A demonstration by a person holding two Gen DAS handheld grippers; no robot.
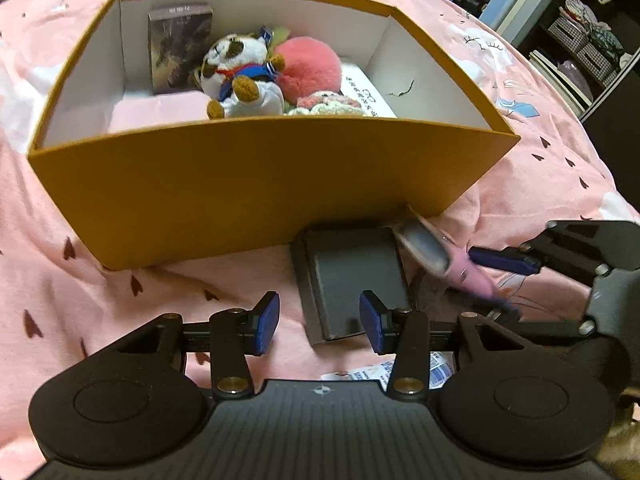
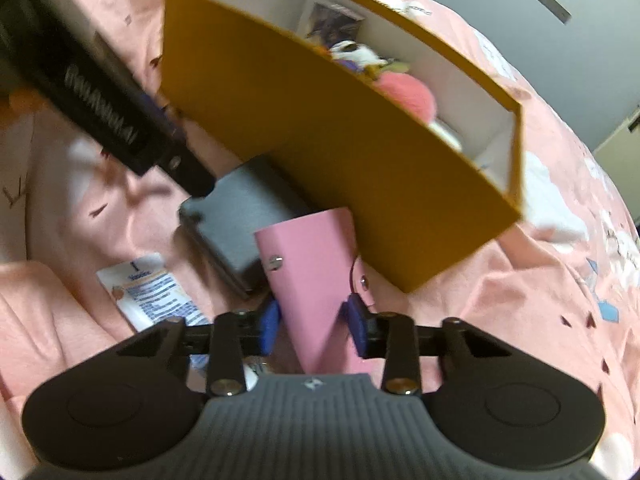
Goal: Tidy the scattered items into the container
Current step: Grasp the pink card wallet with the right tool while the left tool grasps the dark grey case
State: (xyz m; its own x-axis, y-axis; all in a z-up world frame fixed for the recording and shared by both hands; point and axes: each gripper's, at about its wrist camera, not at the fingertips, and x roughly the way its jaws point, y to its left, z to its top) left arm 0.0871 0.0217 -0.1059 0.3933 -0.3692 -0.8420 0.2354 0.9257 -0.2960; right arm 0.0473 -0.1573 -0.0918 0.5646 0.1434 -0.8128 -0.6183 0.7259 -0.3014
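Right wrist view: the right gripper (image 2: 312, 326) is clamped on a pink wallet (image 2: 310, 276), lifted just in front of the box (image 2: 360, 152) on the bedspread (image 2: 520, 300). Picking up looks done — next it needs carrying over the rim and letting go. Left gripper (image 1: 318, 322) hangs with jaws apart over one grey case (image 1: 352, 276), gripping nothing. One sachet (image 2: 154, 294) lies loose; inside the box sit one plush dog (image 1: 240, 76), one pink pompom (image 1: 308, 66), one card box (image 1: 180, 46).
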